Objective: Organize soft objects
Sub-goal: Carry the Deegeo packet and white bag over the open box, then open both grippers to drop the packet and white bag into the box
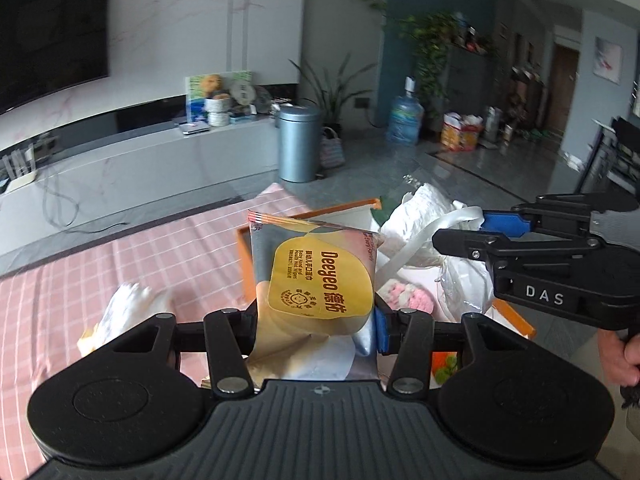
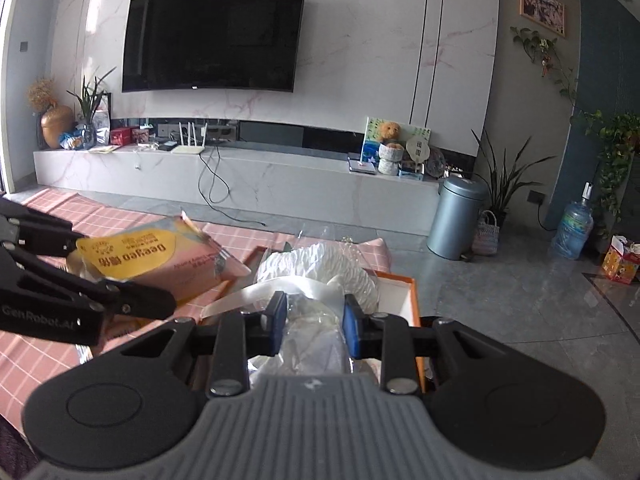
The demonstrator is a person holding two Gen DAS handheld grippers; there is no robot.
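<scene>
My left gripper [image 1: 316, 330] is shut on a pack of Deeyeo wet wipes [image 1: 316, 276] with a yellow label and holds it upright above the near edge of an orange-rimmed tray [image 1: 332, 210]. The pack also shows at the left of the right wrist view [image 2: 156, 256]. My right gripper [image 2: 314, 322] is shut on a clear plastic bag with white soft stuff [image 2: 312, 340] over the tray [image 2: 404, 280]. It also shows in the left wrist view [image 1: 460, 236]. A white ruffled item [image 2: 320, 264] and a pink-white fluffy item [image 1: 404, 296] lie in the tray.
A pink checked cloth [image 1: 120, 264] covers the table. A white soft item [image 1: 124, 308] lies on it left of the tray. Beyond are a grey bin [image 2: 456, 220], a TV bench [image 2: 240, 176] and a water jug [image 2: 572, 232].
</scene>
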